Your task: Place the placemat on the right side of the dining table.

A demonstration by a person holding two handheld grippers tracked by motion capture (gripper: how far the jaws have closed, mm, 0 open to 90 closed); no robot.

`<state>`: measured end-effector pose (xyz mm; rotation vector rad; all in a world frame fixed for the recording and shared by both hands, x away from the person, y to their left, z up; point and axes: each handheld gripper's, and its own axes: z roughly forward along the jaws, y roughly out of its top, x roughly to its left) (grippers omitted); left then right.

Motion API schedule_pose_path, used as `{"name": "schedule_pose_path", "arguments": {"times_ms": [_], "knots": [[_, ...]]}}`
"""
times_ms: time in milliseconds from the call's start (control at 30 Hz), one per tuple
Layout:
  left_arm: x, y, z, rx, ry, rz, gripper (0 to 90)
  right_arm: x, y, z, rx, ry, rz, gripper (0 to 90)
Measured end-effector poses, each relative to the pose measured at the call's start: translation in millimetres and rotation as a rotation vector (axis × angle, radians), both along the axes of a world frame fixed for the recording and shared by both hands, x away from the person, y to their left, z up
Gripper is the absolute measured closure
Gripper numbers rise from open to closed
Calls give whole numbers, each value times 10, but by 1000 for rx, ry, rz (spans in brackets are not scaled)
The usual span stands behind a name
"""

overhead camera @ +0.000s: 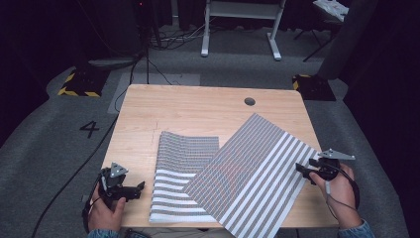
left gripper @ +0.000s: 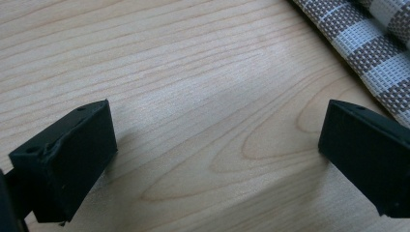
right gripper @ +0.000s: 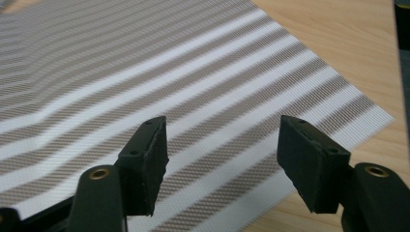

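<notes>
While I watch from the high view, two striped brown-and-white woven placemats lie on the light wooden worktop [overhead camera: 198, 106]. One woven placemat [overhead camera: 181, 178] lies flat toward the near edge, left of centre. The other, angled placemat [overhead camera: 257, 173] overlaps its right side and reaches the near right edge. My left hand-held gripper [overhead camera: 141, 186] sits jaws wide over bare wood near the near left corner. My right hand-held gripper [overhead camera: 298, 168] spreads wide at the angled placemat's right edge, gripping nothing.
</notes>
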<state>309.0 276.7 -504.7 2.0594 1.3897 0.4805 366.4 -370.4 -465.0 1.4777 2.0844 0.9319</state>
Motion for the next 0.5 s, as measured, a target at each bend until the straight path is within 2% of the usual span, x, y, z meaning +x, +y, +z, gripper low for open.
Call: {"name": "schedule_pose_path", "arguments": {"times_ms": [67, 133, 167, 267, 400, 500], "knots": [[0, 0, 0, 0, 0, 0, 1, 42, -82, -93, -28, 24, -46, 344], [0, 0, 0, 0, 0, 0, 1, 54, -102, -123, -32, 32, -57, 338], [0, 0, 0, 1, 0, 0, 1, 77, -128, -187, -40, 59, -88, 307], [0, 0, 0, 0, 0, 0, 1, 91, -142, -240, -52, 84, -98, 271], [0, 0, 0, 0, 0, 0, 1, 105, -104, -284, -56, 55, -123, 220], [-1, 0, 0, 0, 0, 0, 1, 117, -90, -296, -58, 41, -123, 221]]}}
